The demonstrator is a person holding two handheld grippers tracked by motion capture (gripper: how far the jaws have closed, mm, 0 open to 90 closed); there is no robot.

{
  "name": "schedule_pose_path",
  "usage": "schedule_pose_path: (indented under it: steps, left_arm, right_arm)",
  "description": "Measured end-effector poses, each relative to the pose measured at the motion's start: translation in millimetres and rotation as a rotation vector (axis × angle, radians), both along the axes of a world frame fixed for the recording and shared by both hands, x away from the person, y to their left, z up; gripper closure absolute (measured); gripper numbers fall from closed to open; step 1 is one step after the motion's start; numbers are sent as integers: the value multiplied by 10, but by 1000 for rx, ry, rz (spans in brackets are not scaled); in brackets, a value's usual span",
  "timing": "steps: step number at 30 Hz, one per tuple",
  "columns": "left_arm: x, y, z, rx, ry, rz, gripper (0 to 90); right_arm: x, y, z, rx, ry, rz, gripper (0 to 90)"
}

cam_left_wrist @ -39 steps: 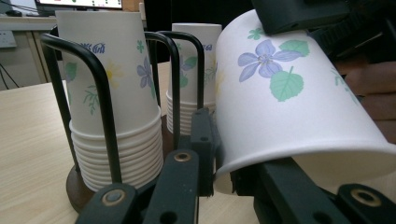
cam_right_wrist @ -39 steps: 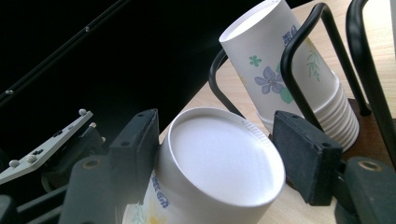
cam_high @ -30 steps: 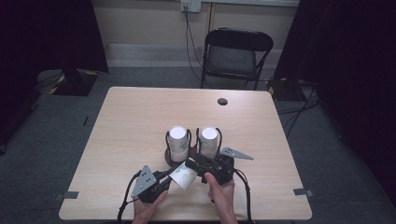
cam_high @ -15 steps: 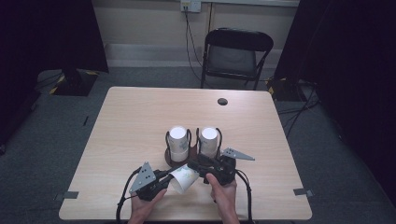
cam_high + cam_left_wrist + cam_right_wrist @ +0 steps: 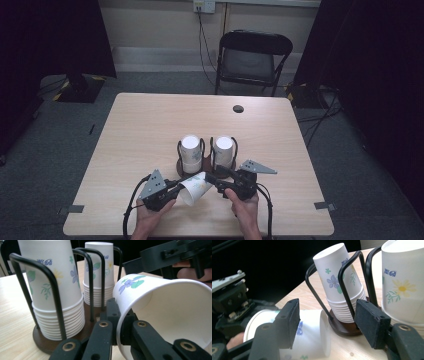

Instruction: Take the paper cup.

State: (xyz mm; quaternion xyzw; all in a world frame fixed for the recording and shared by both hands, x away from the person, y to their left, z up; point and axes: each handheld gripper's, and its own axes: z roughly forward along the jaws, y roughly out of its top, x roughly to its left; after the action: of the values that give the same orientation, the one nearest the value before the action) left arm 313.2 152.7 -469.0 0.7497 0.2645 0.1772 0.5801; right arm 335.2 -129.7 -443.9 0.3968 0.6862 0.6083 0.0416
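Against the frames from a second ago, almost nothing has shifted: both your hands sit where they were, and the loose white paper cup with the flower print (image 5: pixel 196 187) still lies on its side just in front of the dark round cup rack with black wire loops (image 5: pixel 191 169). That points to a handover held in place rather than a move under way.

Your left tongs (image 5: pixel 177 188) are pinching the cup's rim, one jaw inside the mouth and one outside, as the left gripper view shows. Your right tongs (image 5: pixel 210 177) hover at the cup's closed end, on the side nearer the rack. Their pads stand a little apart with the cup's base below and between them, and they press on nothing.

The rack's two stacks of upturned flowered cups, the left stack (image 5: pixel 190 147) and the right stack (image 5: pixel 223 150), stand upright behind the loose cup on the pale wooden table (image 5: pixel 150 125). The cup looks ready to be upended and dropped onto one stack, probably the left, which is closer. Until the right tongs grip, only the rim pinch carries it, so turn it gently.
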Motion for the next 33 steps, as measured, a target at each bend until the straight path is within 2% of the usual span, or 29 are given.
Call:
schedule_pose_path:
  steps: [9,11,12,13,14,15,20,22,24,25,26,28,29,31,33]
  left_arm:
    - [87,16,49,49,34,-37,892]
    - [107,19,55,60,44,-42,891]
    - [142,19,56,57,66,-61,891]
    - [155,16,57,69,67,-68,891]
    - [169,-3,55,86,73,-82,891]
    - [172,-15,57,93,75,-91,891]
    - [190,-30,94,106,77,-100,890]
    - [205,-23,111,108,92,-102,890]
    - [219,-16,138,124,99,-105,889]
    - [224,-17,154,131,103,-107,889]
    - [233,-23,186,155,110,-99,889]
    - [235,-32,198,159,115,-98,890]
    - [234,-34,204,162,119,-107,890]
    - [235,-43,203,178,139,-98,890]
    - [237,-43,197,174,151,-108,891]
  right_arm:
    - [-107,-73,-14,-76,-71,34,353]
    - [-121,-84,-14,-86,-71,45,342]
    - [-121,-84,-14,-86,-71,45,342]
    - [-132,-84,-16,-98,-73,70,330]
    - [-172,-72,-14,-137,-99,81,310]
    - [-187,-66,-13,-152,-114,89,304]
    - [-242,-28,-19,-206,-161,121,265]
    - [-258,-8,-19,-224,-178,141,233]
    - [-267,1,-13,-226,-192,158,212]
    - [-276,15,1,-245,-215,169,197]
    - [-279,24,7,-253,-225,177,189]
    - [-285,40,15,-264,-233,184,189]
    - [-298,91,32,-308,-261,204,189]
    - [-303,109,36,-322,-270,213,189]
    - [-316,189,42,-389,-307,236,187]
